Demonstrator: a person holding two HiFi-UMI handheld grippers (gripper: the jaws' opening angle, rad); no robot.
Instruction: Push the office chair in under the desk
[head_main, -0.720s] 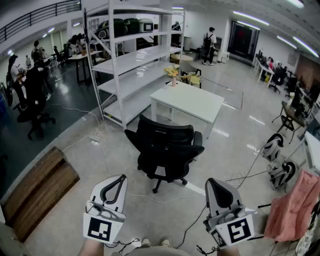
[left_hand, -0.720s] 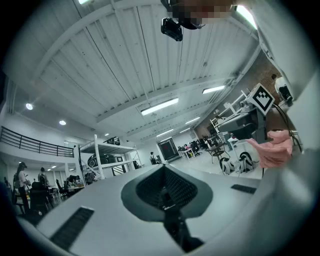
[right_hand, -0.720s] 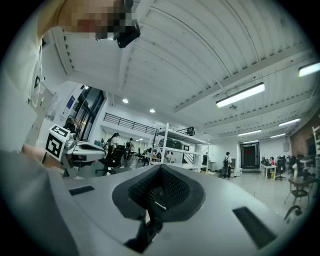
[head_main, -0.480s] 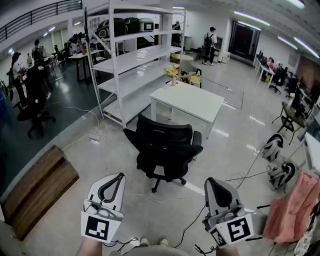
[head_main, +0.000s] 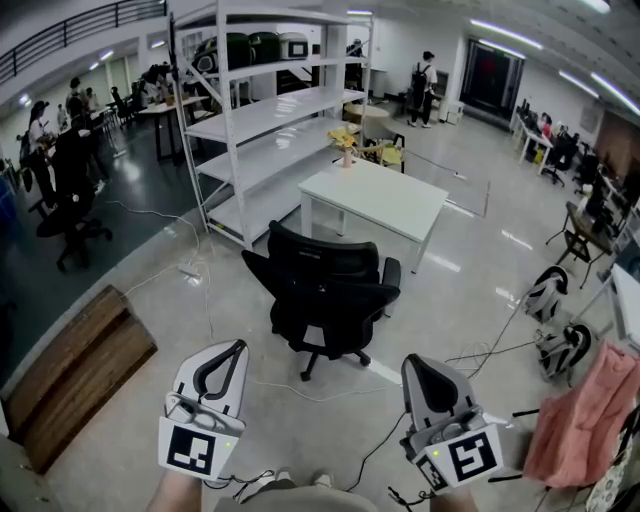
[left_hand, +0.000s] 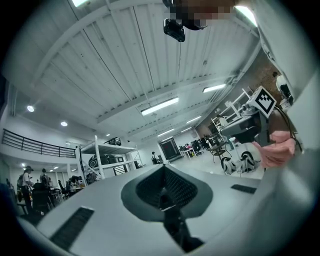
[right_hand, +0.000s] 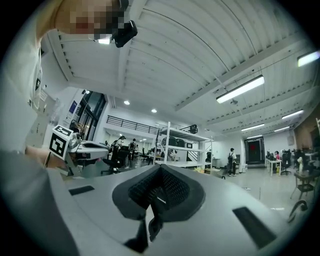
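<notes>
While the office chair (head_main: 330, 290) stands untouched, left gripper (head_main: 237, 348) and right gripper (head_main: 413, 362) jaws seem pressed together

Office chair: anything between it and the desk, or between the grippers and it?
Nothing visible stands between the office chair and the desk. Between the left gripper, the right gripper and the chair, loose cables cross the floor, a possible snag.

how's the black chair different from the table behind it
The office chair is black; the desk is white. The chair rests on a star base, the desk on straight legs. The desk bears a flower vase; the chair's seat is empty. Both stand on the same pale floor, apart.
</notes>
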